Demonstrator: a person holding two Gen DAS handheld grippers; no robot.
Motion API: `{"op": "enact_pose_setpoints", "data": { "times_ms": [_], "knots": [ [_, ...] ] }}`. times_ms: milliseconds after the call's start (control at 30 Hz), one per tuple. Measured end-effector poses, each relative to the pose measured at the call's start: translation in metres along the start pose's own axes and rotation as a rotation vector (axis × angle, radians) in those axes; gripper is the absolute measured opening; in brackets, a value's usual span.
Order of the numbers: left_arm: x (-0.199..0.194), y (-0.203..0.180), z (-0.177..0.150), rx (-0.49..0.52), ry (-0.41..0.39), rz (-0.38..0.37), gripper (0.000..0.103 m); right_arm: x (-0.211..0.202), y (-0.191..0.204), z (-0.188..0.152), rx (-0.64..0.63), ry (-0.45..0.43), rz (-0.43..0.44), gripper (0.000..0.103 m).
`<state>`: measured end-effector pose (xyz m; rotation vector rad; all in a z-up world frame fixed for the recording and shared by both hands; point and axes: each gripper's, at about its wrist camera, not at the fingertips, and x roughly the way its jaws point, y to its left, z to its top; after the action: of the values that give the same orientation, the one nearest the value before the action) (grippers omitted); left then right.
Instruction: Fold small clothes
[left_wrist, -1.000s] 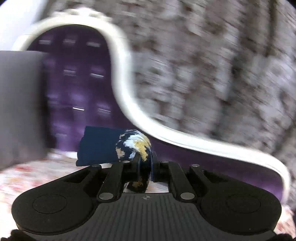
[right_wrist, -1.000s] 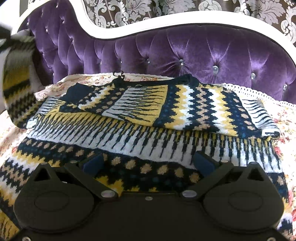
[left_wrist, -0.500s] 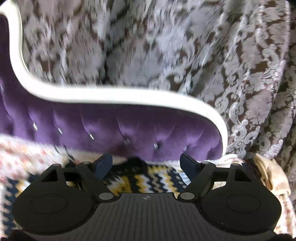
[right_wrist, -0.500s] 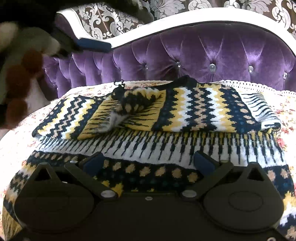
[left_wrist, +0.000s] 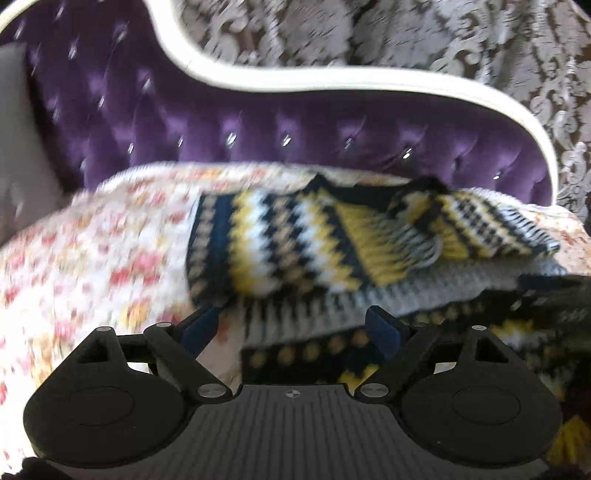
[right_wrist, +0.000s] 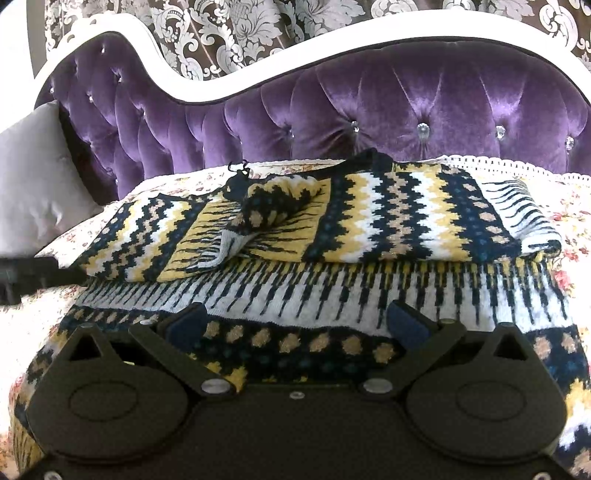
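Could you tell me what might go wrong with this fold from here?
1. The sleeve dropped onto the sweater lies bunched and crooked; folding over it could leave a lump.
2. The left hand-held gripper, jaws opening with nothing between them, sits over the sweater's edge and may grab the bedspread too.
3. The right hand-held gripper, open, could pinch several layers.

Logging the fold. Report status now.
Left tool opening, empty; right tool open, empty. Sweater part-folded on bedspread, sleeve bunched. Nothing in the way.
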<state>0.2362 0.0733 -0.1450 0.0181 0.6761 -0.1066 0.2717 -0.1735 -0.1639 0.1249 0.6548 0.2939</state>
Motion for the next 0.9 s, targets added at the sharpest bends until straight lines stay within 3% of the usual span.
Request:
{"op": "enact_pose_setpoints", "data": {
  "times_ms": [100, 233, 433, 533, 667, 733, 833, 900],
  "knots": [
    [0.011, 0.009, -0.012, -0.01, 0.063, 0.03, 0.088, -0.003, 0.006, 0.013, -0.024, 0.011, -0.028, 0.102],
    [0.012, 0.009, -0.011, -0.033, 0.057, 0.046, 0.092, 0.0, 0.031, 0.049, -0.15, -0.038, -0.066, 0.102],
    [0.014, 0.009, -0.007, -0.056, 0.064, 0.05, 0.095, 0.063, 0.086, 0.092, -0.409, -0.022, -0.135, 0.101],
    [0.013, 0.009, -0.007, -0.067, 0.072, 0.047, 0.095, 0.103, 0.101, 0.1, -0.478, 0.025, -0.174, 0.075],
    [0.015, 0.013, -0.003, -0.089, 0.078, 0.04, 0.095, 0.147, 0.107, 0.101, -0.515, 0.112, -0.232, 0.072],
    [0.016, 0.014, -0.004, -0.089, 0.077, 0.038, 0.095, 0.151, 0.105, 0.1, -0.519, 0.101, -0.234, 0.072],
    [0.015, 0.014, -0.005, -0.085, 0.074, 0.035, 0.095, 0.155, 0.099, 0.113, -0.472, 0.137, -0.187, 0.012],
    [0.016, 0.014, -0.005, -0.088, 0.073, 0.036, 0.095, 0.137, 0.089, 0.126, -0.394, 0.091, -0.172, 0.012]
  ]
}}
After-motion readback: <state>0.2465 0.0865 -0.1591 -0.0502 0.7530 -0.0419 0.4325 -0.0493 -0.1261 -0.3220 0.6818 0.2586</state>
